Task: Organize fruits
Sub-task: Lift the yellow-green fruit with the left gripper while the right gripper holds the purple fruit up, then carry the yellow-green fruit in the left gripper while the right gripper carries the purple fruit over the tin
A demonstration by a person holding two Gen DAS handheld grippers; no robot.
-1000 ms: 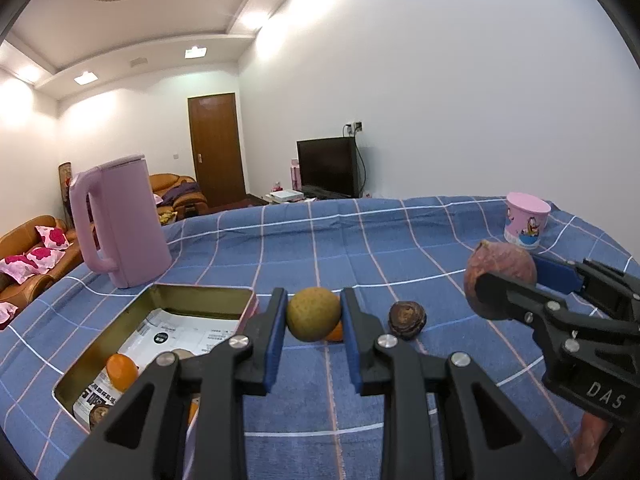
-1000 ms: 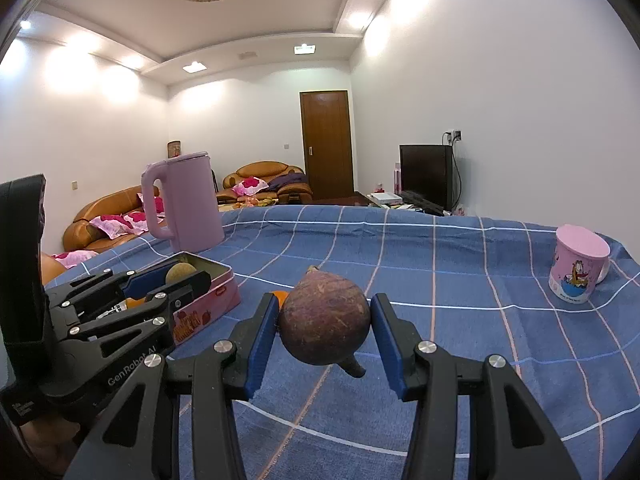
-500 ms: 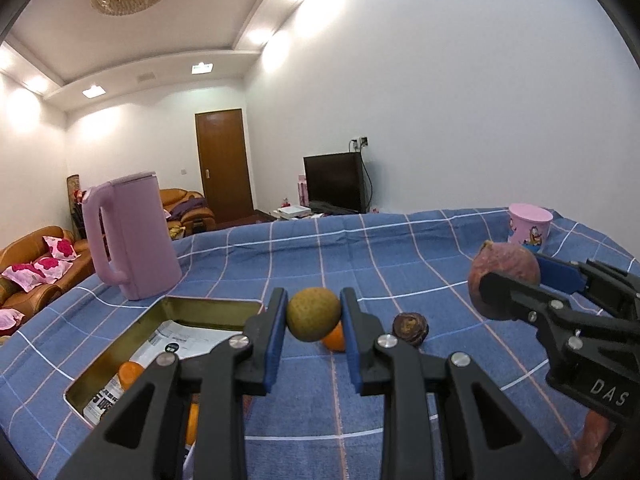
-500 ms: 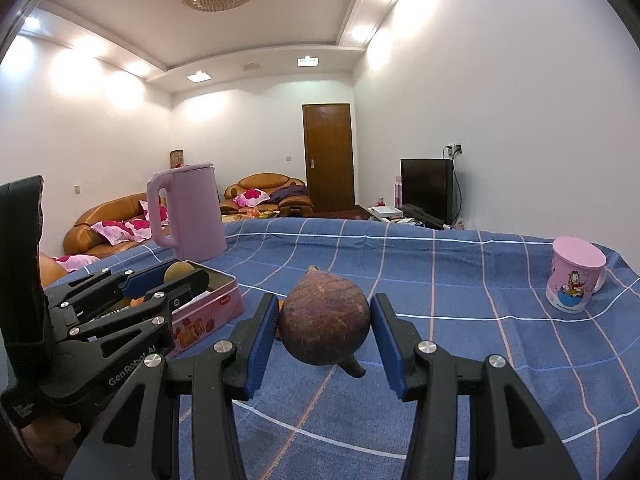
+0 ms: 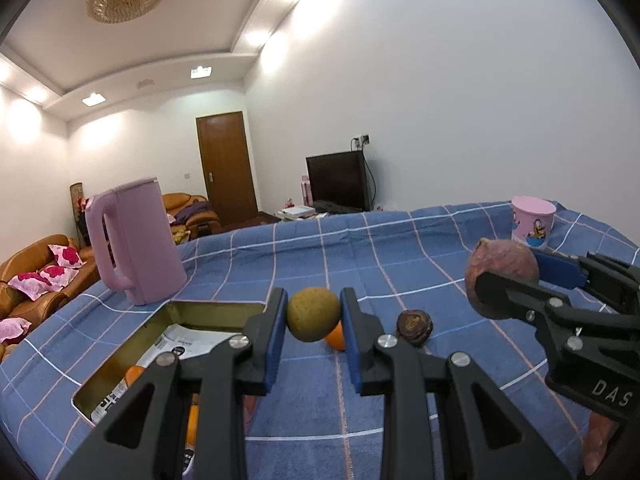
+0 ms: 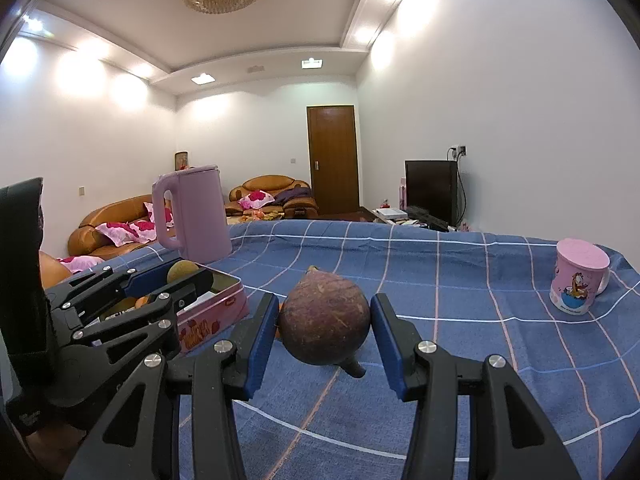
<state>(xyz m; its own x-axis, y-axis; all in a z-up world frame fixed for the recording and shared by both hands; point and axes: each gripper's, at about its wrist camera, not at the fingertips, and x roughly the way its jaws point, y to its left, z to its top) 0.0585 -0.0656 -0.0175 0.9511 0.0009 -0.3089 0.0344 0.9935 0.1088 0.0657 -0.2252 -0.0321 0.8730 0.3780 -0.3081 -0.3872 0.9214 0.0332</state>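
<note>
Left wrist view: tin [image 5: 120,364] holds some oranges, left tongs [image 5: 314,320] clamp a green fruit [image 5: 314,314], right tongs [image 6: 324,330] grip a purple fruit [image 6: 324,318], two pieces remain on the bench [image 5: 440,360].

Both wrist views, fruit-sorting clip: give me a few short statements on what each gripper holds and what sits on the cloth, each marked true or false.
1. The left gripper is clamped on a yellow-green fruit. True.
2. The right gripper is empty. False: it holds a round purple fruit between its pads.
3. The pink kettle stands upright behind the open tin. True.
4. The tin is empty. False: an orange fruit and printed paper lie in it.
5. The pink cartoon mug lies tipped on its side. False: it stands upright on the blue checked cloth.
</note>
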